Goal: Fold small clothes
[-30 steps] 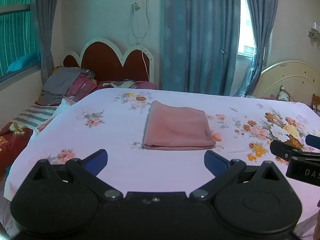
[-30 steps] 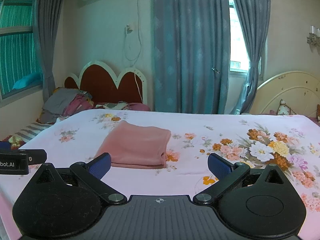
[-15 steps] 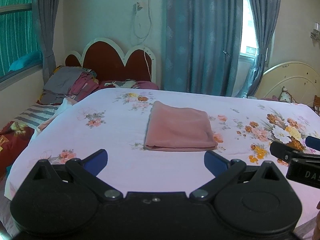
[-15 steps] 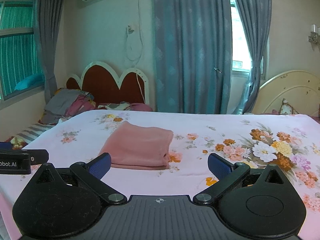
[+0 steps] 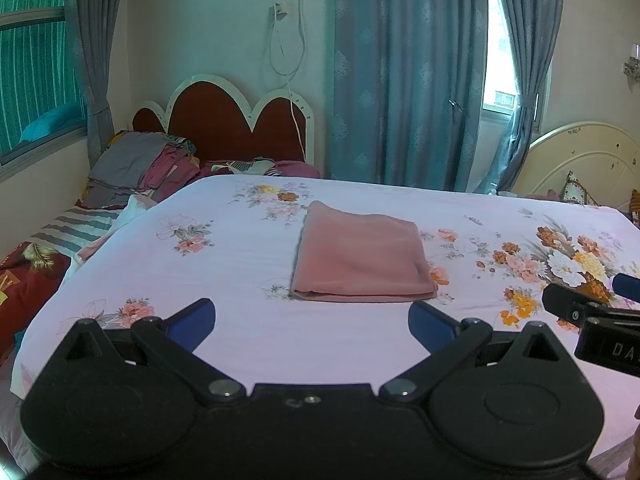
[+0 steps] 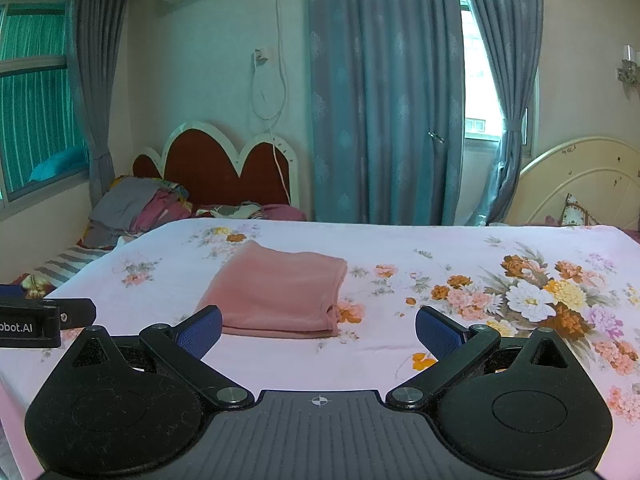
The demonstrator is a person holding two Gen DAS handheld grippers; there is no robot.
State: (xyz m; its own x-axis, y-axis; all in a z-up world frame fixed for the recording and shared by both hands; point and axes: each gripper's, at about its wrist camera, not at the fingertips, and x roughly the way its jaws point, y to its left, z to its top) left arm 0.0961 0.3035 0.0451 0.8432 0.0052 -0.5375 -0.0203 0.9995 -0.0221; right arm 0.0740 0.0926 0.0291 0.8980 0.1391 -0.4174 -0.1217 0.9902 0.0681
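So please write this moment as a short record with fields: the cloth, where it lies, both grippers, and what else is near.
garment: pink cloth, folded into a flat rectangle
support: bed sheet, pale with flower print
left gripper: jaws open, empty, short of the cloth's near edge
right gripper: jaws open, empty, not touching the cloth
contact: neither gripper touches the garment
background: pile of clothes by the red headboard; blue curtain behind the bed

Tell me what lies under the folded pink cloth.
The folded pink cloth rests flat on the floral bedsheet, which shows on all sides of it. Whatever pattern or item sits directly beneath is covered. Both grippers, left and right, are open, apart from it.
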